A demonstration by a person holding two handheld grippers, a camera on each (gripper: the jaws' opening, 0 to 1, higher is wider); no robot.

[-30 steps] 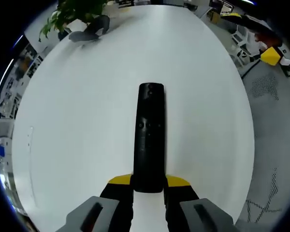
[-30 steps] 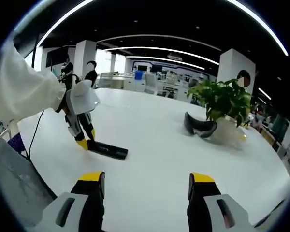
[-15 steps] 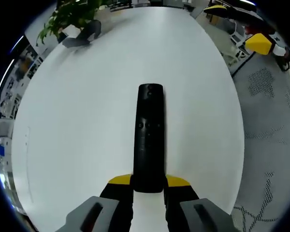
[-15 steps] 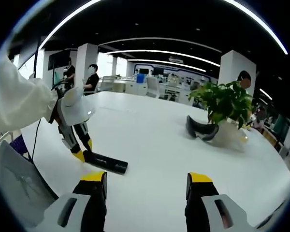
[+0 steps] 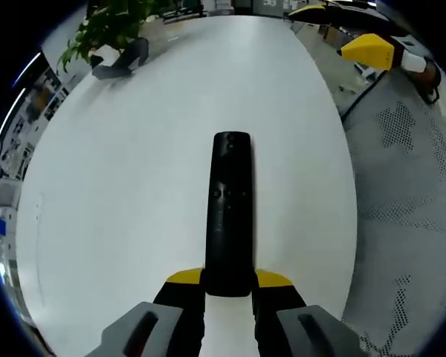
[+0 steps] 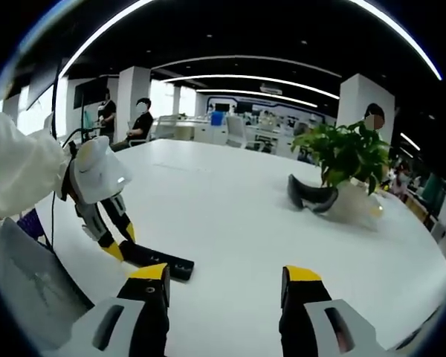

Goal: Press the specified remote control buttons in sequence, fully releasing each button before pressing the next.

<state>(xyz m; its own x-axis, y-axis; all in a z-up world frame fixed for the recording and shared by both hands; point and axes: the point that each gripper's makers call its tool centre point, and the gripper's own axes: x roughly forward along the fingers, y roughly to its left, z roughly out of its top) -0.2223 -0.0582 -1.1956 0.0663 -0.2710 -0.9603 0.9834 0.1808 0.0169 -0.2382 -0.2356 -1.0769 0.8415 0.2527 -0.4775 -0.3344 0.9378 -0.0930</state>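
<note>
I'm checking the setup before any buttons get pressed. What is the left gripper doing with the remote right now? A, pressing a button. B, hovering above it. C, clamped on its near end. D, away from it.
C: the left gripper has its yellow-tipped jaws closed on the near end of the remote.

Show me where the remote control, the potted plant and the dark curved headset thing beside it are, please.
remote control (image 5: 230,216): left gripper view, middle of its black body.
potted plant (image 6: 347,152): right gripper view, green leaves.
dark curved headset (image 6: 311,196): right gripper view, middle of its dark band.
</note>
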